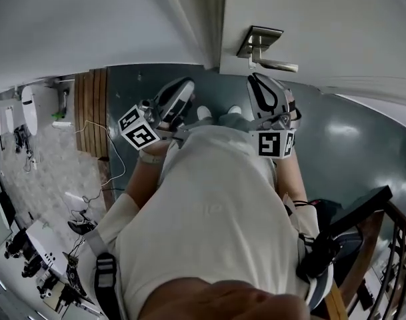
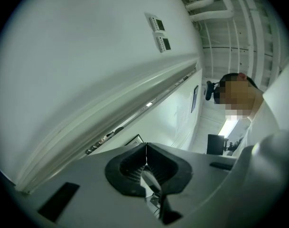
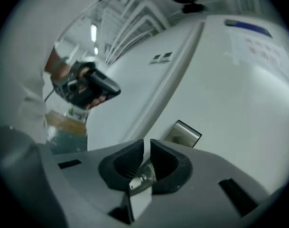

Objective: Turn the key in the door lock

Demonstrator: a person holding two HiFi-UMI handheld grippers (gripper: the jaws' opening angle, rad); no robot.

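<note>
The right gripper point(image 3: 147, 144) was held at waist height and pointed at the door point(image 1: 336, 25), probably so that what it carried could be brought up to the lock. Its fingers point(image 3: 127, 163) were clenched, with only a thin slit left between them, on a small silvery piece judged to be the key point(image 3: 140, 178). The piece sat low between the fingers, on the camera side, and no blade was made out beyond the tips. The metal handle plate point(image 3: 183, 134) lay ahead of the fingers, up and to the right, well apart from them. No keyhole was discernible. The left gripper point(image 2: 145, 146) was pressed shut on nothing and angled upward beside the torso, apparently held clear as the idle tool.
</note>
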